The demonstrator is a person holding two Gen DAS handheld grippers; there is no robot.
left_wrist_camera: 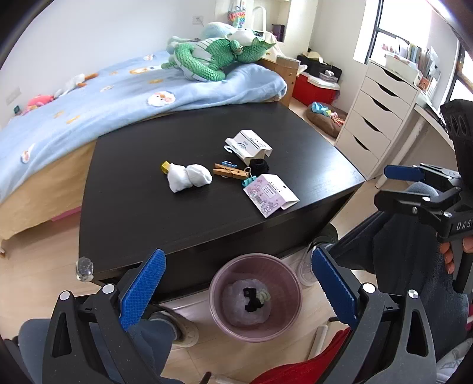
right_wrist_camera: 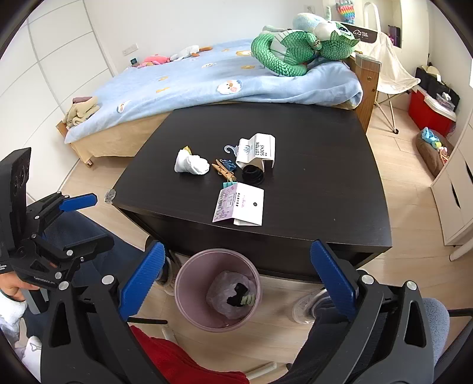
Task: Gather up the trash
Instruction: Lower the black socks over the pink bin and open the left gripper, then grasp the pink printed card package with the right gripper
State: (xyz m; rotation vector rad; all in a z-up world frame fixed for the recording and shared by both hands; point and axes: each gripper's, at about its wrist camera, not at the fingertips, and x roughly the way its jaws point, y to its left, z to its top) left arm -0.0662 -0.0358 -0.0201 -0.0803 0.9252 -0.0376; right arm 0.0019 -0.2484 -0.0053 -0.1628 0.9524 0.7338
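Jaws wide and empty on left gripper (left_wrist_camera: 236, 283) and right gripper (right_wrist_camera: 236, 280), above pink bin (left_wrist_camera: 254, 297).

Daylight floods both views evenly, coming from the window (left_wrist_camera: 384, 26) at the upper right of the left wrist frame, which is blown out. Shadows stay soft. Focus is sharp throughout; fisheye distortion bends straight edges, with black vignetting in the corners.
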